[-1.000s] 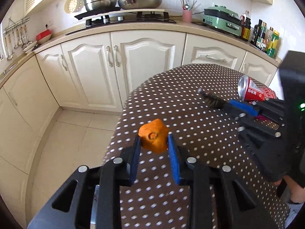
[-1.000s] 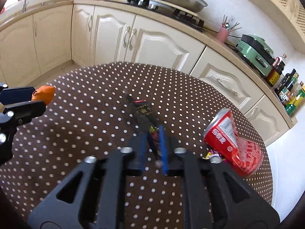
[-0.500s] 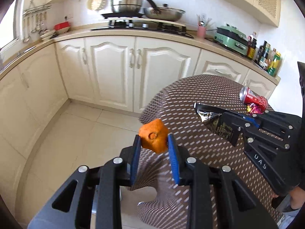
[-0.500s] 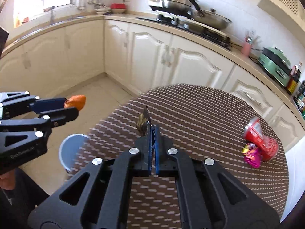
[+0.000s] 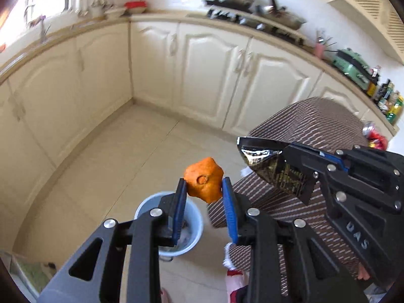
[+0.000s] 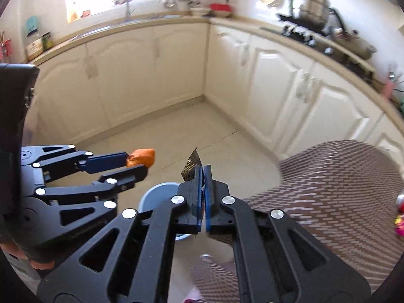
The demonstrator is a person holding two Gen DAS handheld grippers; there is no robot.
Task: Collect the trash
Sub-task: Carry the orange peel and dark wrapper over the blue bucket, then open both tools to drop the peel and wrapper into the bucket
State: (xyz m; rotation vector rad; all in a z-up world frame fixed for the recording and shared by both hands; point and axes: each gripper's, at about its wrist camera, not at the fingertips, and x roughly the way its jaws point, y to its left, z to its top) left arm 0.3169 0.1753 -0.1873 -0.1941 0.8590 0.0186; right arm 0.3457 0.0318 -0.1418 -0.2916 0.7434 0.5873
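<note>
My left gripper (image 5: 204,186) is shut on an orange peel (image 5: 204,178) and holds it in the air above a light blue bin (image 5: 194,223) on the floor. My right gripper (image 6: 201,170) is shut on a black and gold snack wrapper (image 6: 191,166), also above the bin (image 6: 157,194). In the left wrist view the wrapper (image 5: 272,168) hangs from the right gripper (image 5: 290,151) at the right. In the right wrist view the left gripper (image 6: 137,162) with the peel (image 6: 141,157) is at the left.
A round table with a brown dotted cloth (image 5: 315,131) stands at the right, with a crushed red can (image 5: 373,132) and a bright wrapper (image 6: 399,223) on its far side. Cream cabinets (image 5: 207,70) line the walls. Tiled floor (image 5: 113,156) lies around the bin.
Both grippers have swung left off the table with their loads and now hang over the floor, with the blue bin come into view below them.
</note>
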